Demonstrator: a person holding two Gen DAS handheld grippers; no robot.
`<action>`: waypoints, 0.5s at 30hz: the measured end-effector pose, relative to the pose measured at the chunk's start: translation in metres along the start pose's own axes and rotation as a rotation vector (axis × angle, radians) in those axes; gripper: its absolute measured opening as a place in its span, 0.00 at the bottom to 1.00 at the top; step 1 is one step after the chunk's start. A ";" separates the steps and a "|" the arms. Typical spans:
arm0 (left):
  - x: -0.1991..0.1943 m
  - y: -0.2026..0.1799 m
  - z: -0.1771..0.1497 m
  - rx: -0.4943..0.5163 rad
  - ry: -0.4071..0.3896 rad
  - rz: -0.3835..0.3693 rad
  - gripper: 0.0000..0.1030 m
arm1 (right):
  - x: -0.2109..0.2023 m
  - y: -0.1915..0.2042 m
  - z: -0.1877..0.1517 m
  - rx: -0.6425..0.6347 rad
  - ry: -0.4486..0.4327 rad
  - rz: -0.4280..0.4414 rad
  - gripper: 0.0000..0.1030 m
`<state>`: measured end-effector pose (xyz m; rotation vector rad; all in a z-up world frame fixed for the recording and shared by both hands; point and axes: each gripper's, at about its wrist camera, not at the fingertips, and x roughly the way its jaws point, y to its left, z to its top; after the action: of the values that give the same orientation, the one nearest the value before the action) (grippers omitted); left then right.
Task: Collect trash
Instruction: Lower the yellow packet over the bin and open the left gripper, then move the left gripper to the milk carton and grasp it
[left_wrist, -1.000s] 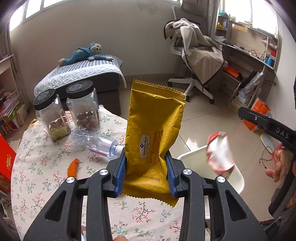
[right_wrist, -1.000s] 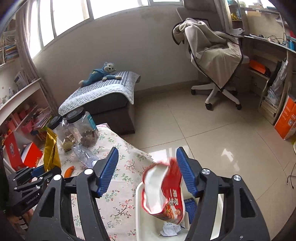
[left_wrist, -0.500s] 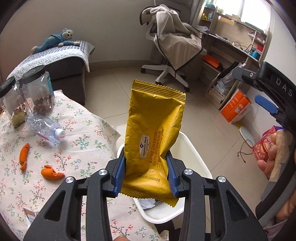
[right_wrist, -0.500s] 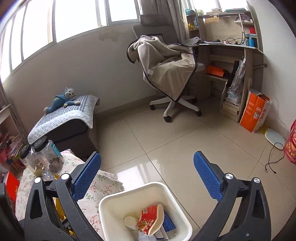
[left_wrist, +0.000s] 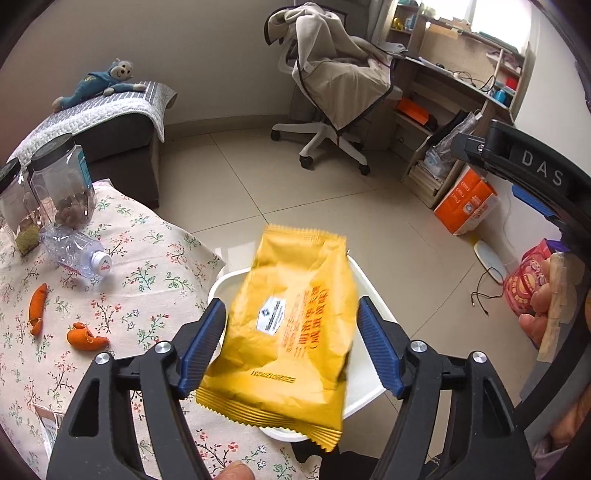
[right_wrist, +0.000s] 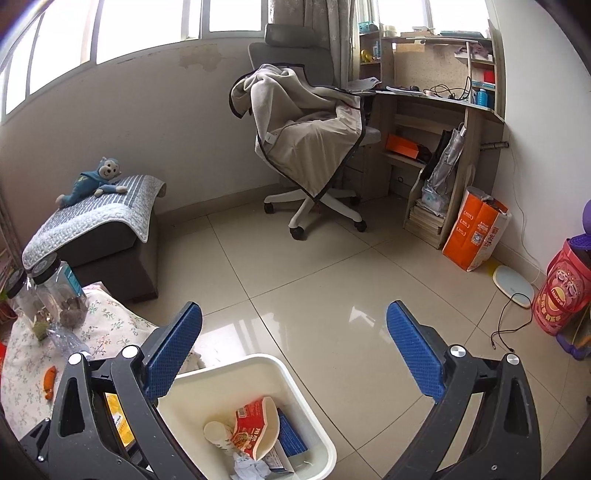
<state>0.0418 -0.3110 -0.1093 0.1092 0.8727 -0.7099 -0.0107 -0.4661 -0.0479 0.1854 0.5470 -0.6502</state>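
Left tool (left_wrist: 291, 341) and right tool (right_wrist: 295, 345) both wide apart, apparently gripping nothing.

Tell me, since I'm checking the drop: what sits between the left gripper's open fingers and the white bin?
In the left wrist view, only the yellow snack packet, tilted between the left gripper fingers, directly over the white bin.

Bright window daylight, fisheye-warped edges
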 end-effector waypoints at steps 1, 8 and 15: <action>-0.002 0.002 0.000 -0.005 -0.002 0.001 0.77 | -0.001 0.001 0.000 -0.010 -0.008 -0.007 0.93; -0.016 0.016 -0.003 -0.010 -0.034 0.071 0.77 | -0.005 0.016 -0.003 -0.069 -0.003 0.004 0.93; -0.034 0.042 -0.013 -0.008 -0.044 0.218 0.80 | -0.008 0.049 -0.014 -0.181 0.028 0.052 0.93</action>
<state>0.0446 -0.2561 -0.1009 0.1789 0.8075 -0.5030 0.0083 -0.4186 -0.0553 0.0380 0.6226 -0.5448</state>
